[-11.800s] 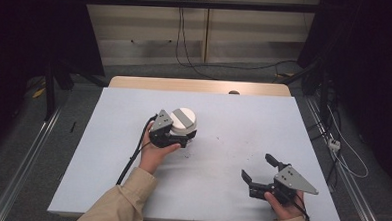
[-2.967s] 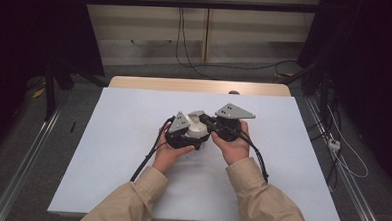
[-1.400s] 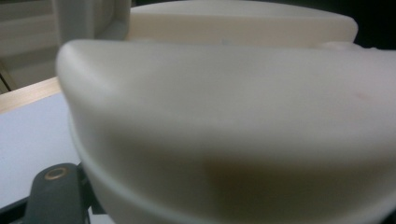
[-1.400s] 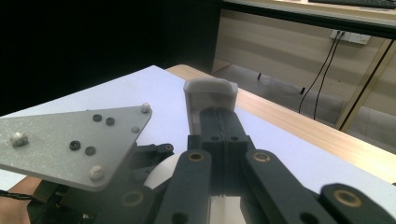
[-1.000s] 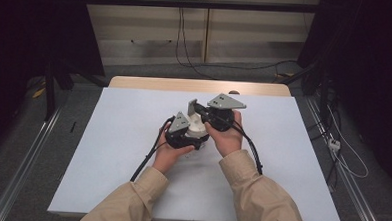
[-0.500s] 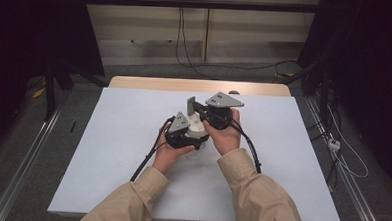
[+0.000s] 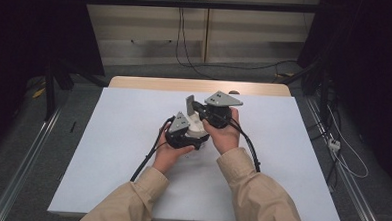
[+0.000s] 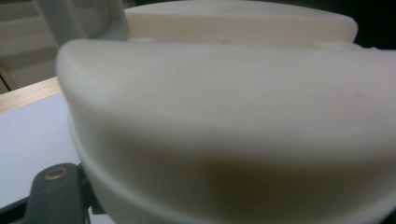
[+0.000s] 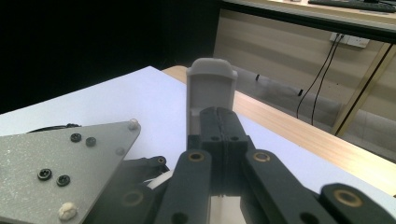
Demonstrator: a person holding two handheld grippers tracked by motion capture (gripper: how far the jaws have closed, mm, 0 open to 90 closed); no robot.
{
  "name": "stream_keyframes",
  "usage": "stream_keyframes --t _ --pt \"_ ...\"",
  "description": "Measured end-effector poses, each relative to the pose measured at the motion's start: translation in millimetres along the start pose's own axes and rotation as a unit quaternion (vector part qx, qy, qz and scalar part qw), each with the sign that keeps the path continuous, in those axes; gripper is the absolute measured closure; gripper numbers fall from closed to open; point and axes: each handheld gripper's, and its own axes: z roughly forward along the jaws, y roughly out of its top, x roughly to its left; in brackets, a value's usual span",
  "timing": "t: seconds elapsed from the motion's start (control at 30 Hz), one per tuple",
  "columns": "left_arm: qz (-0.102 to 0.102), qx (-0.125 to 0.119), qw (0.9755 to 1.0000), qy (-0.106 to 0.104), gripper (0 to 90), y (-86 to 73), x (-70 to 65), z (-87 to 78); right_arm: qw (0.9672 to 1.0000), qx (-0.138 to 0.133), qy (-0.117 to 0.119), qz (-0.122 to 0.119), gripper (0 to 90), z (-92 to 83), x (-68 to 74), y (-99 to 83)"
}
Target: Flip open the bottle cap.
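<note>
While your left gripper clamps the round cream plastic container, your right gripper's fingers pinch its upright grey flap; opening looks partway done.

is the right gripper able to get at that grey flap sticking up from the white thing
Yes, it seems so: the right gripper already has its jaws shut on the upright grey flap, while the left gripper holds the white container.
</note>
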Motion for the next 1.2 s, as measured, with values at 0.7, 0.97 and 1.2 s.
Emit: stream_keyframes --t 0.7,0.97,1.2 --pt "0.001 0.002 1.0 -0.001 18.7 0.0 0.8 -0.2 1.0 0.005 0.001 -0.007 90.0 10.0 1.1 -1.0" --pt "0.0 0.001 1.0 -0.001 18.7 -0.1 0.2 -0.1 0.9999 0.01 0.0 -0.011 90.0 15.8 1.5 -3.3" --pt "0.0 0.002 1.0 -0.002 18.8 -0.1 0.7 -0.2 0.9999 0.01 -0.001 -0.013 90.0 17.8 0.8 -2.1"
